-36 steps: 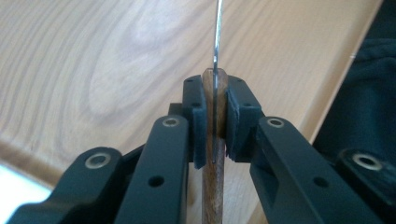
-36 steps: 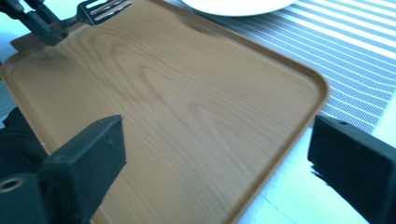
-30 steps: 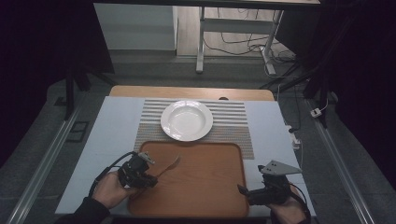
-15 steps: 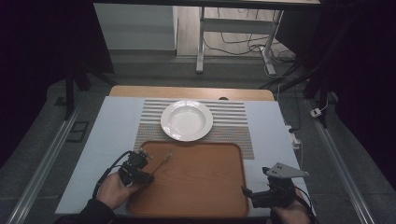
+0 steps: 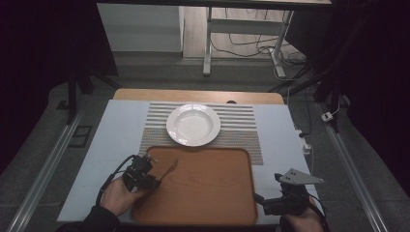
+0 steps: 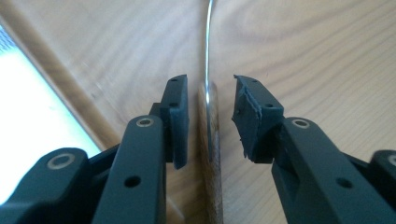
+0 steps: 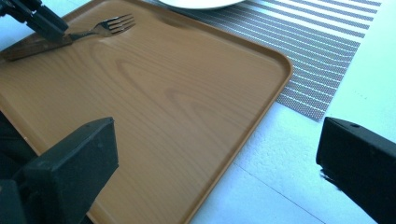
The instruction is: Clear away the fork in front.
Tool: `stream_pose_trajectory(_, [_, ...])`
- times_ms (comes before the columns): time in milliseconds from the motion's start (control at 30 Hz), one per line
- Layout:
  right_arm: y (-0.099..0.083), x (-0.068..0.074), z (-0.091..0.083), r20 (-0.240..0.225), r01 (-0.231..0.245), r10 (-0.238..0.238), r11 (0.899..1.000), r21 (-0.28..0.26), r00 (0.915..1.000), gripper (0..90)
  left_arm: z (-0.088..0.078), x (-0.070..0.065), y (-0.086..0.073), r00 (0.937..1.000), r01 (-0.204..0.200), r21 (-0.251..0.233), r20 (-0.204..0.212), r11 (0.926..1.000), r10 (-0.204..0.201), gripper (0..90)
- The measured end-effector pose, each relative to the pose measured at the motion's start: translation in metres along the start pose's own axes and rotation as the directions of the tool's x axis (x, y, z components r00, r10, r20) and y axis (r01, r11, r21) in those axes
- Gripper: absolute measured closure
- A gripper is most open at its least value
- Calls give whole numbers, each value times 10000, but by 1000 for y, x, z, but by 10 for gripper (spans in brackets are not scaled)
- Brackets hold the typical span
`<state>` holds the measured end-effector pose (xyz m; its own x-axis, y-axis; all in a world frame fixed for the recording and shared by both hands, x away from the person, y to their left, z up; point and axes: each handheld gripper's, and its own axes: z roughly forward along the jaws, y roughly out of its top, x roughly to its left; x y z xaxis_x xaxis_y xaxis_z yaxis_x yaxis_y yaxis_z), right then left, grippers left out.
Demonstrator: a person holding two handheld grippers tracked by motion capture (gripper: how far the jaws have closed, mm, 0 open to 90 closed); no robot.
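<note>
While my left gripper (image 5: 145, 175) straddles the fork's (image 5: 167, 169) wooden handle at the near left of the wooden tray (image 5: 208, 193), its jaws stand a little apart, pads not yet touching it, so I judge the pick-up not done. Farther off, the white plate (image 5: 193, 124) waits on the striped placemat (image 5: 241, 130). My right gripper (image 5: 270, 203) hovers wide open, empty, off the tray's near right corner.

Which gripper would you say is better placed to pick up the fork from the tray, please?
Left. The left gripper already straddles the fork handle, jaws open, while the right gripper waits at the tray right front corner.
</note>
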<state>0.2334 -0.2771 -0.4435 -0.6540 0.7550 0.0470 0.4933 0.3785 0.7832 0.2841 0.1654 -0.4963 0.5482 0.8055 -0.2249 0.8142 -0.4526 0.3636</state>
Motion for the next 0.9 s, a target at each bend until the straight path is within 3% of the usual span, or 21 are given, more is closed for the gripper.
stream_pose_trajectory(133, [-1,-2,0,-11,-125,125,9999,-36,9999,0,-9,6,2,9994,-5,-562,342,9984,25,698])
stream_pose_trajectory(433, [0,0,2,-9,34,-34,9999,154,10000,0,-11,11,21,9948,-674,-1067,689,9920,750,883])
stream_pose_trajectory(567, [0,0,2,18,107,-107,9997,236,9999,0,-8,13,31,9926,-903,-1287,695,9876,998,885])
stream_pose_trajectory(900, [0,1,3,7,127,-128,9994,318,9999,0,5,21,52,9920,-785,-1495,861,9856,921,886])
